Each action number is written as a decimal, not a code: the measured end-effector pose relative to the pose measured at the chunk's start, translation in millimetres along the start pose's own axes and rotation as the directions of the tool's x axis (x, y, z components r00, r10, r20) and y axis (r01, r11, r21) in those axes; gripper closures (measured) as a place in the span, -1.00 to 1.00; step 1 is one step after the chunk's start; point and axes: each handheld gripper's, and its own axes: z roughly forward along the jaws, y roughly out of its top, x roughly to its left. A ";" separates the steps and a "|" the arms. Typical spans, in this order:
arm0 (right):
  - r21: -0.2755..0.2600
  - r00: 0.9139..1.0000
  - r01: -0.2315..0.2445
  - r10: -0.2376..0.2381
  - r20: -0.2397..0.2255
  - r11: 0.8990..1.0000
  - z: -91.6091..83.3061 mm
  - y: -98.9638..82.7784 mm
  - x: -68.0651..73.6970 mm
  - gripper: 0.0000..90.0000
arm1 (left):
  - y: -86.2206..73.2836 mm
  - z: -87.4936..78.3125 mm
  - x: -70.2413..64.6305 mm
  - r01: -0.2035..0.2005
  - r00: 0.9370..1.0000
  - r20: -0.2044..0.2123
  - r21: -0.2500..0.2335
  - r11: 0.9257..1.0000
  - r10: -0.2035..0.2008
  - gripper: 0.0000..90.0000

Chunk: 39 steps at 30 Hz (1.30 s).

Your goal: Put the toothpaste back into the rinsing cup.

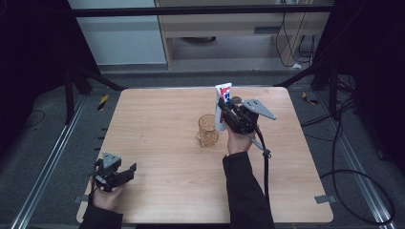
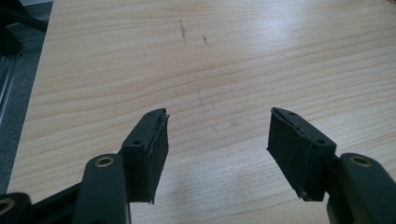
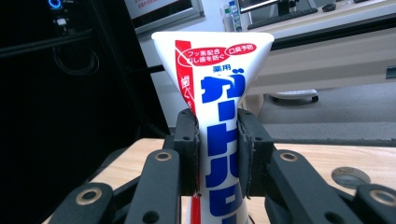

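A white toothpaste tube with red and blue print stands upright in the air, crimped end up, and my right gripper is shut on it. In the right gripper view the tube is pinched between the two black pads. Its lower end hangs at the rim of an amber glass cup that stands on the wooden table; whether the tube touches the cup I cannot tell. My left gripper rests low at the table's front left corner, open. Its fingers hold nothing over bare wood.
The table's front left edge lies close to the left gripper, with grey floor beyond it. Metal rails run along both sides of the table. A cable trails from the right gripper along the person's sleeve.
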 end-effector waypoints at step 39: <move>0.101 0.997 -0.037 0.030 0.074 0.994 71.7 -49.1 -5.3 0.61 | 0.0 0.9 0.5 -0.008 1.000 0.005 0.001 1.000 0.008 -0.17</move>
